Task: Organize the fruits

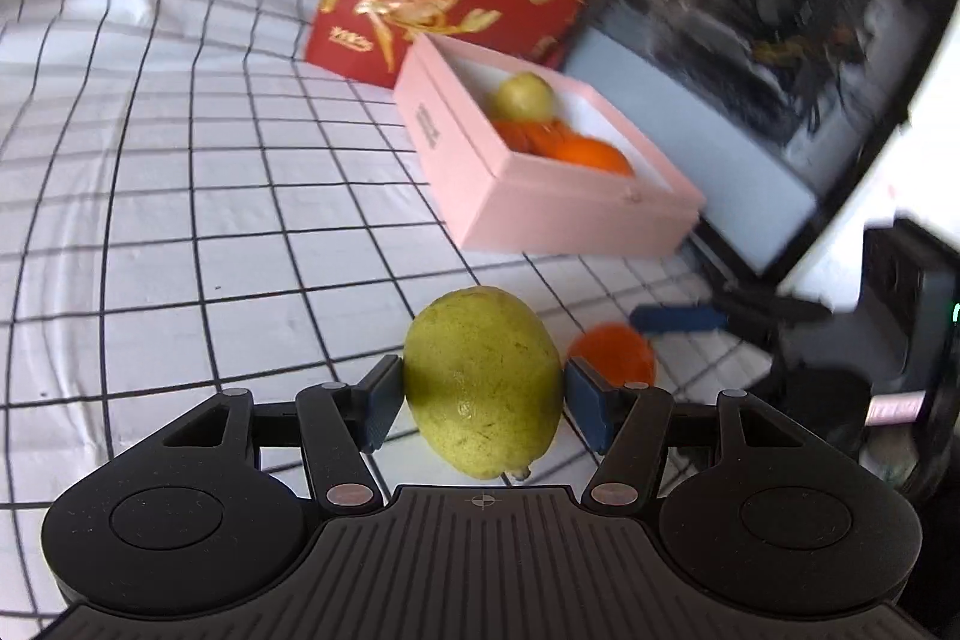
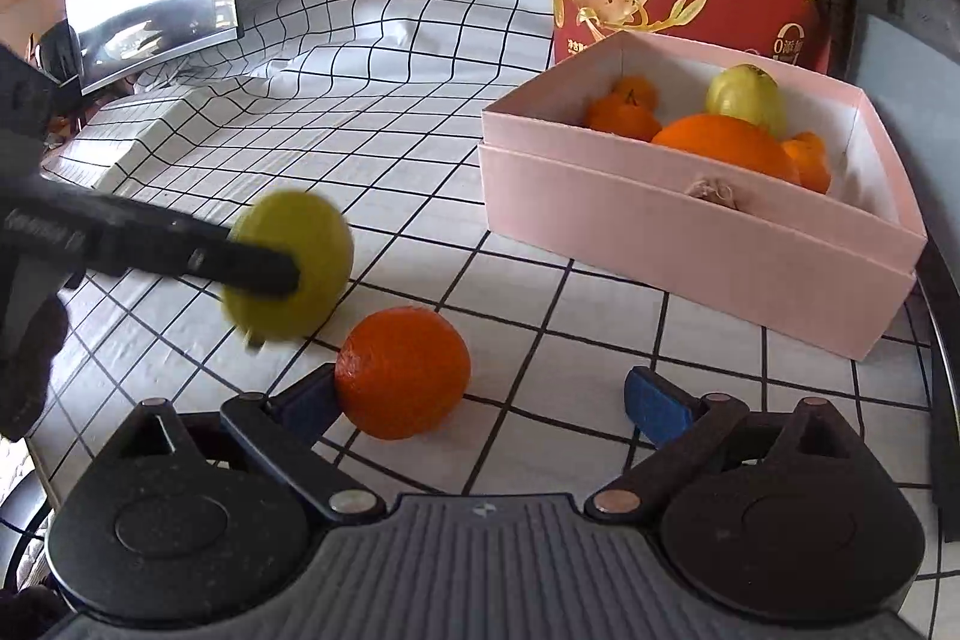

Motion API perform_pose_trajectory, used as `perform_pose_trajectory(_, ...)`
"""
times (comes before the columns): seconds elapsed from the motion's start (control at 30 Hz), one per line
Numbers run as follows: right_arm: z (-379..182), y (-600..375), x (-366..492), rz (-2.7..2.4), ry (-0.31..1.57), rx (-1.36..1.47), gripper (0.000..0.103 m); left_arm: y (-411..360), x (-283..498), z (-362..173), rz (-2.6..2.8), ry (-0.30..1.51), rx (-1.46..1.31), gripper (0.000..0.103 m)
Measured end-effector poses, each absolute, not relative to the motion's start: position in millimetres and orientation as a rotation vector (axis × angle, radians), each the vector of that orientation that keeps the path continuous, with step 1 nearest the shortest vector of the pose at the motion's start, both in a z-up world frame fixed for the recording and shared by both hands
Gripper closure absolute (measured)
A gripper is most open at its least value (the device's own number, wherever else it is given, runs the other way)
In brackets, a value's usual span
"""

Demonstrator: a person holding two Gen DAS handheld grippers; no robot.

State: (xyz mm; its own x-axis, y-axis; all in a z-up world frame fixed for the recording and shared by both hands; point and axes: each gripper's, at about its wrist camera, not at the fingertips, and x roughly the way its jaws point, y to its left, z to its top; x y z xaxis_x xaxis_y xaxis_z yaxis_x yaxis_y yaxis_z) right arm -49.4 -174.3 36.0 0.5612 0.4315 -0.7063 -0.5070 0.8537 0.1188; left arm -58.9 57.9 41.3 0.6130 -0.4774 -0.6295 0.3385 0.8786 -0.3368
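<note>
While the left gripper [image 1: 483, 391] clamps a green pear [image 1: 483, 382] above the checked counter [image 1: 210, 232], the right gripper [image 2: 480, 400] gapes around an orange [image 2: 403, 371] near the pink box [image 2: 690, 244].

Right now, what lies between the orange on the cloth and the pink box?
Nothing: the right wrist view shows only bare checked cloth between the orange and the pink box.
</note>
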Motion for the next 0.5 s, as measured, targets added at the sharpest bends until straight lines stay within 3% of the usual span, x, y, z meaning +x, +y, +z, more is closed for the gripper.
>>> perform_pose_trajectory(0.2, 34.7, -180.7, -63.2, 0.556, 0.79, -0.136, 0.003, 29.7, -64.0, 41.6, -0.395, 0.728, -0.062, 0.038)
perform_pose_trajectory(0.5, 31.9, -175.1, -70.3, 0.541, 0.782, -0.209, 0.0, 20.0, -45.9, 31.2, -0.372, 0.683, -0.155, 0.035)
